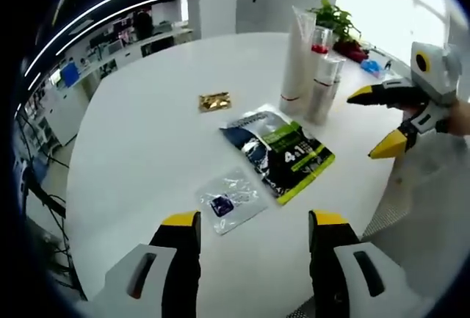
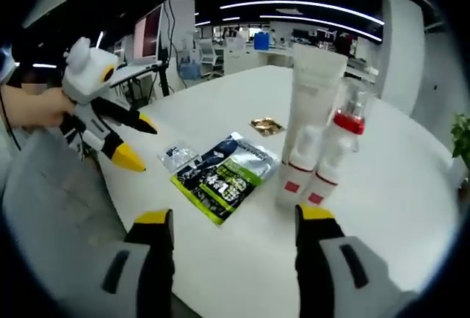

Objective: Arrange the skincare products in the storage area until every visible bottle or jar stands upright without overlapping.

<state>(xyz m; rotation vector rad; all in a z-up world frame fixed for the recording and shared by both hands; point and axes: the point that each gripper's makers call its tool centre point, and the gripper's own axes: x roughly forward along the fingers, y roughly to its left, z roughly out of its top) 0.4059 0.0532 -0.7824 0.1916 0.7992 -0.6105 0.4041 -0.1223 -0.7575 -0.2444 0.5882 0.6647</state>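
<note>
A tall white tube (image 1: 297,61) stands upright at the far side of the round white table (image 1: 147,134), in a tight cluster with a clear bottle with a red collar (image 1: 320,42) and two small white bottles (image 1: 323,87). The right gripper view shows the same tube (image 2: 317,90), red-collared bottle (image 2: 351,116) and small bottles (image 2: 297,171). My left gripper (image 1: 255,219) is open over the table's near edge, holding nothing. My right gripper (image 2: 235,217) is open and empty, just short of the bottles; it enters the left gripper view (image 1: 373,123) from the right. The left gripper (image 2: 139,142) hangs open at the left.
A green and black flat pack (image 1: 283,153) lies in front of the bottles, with a small clear sachet (image 1: 229,202) nearer me and a gold sachet (image 1: 214,101) farther off. A potted plant (image 1: 334,17) stands behind the cluster. Office desks and screens fill the background.
</note>
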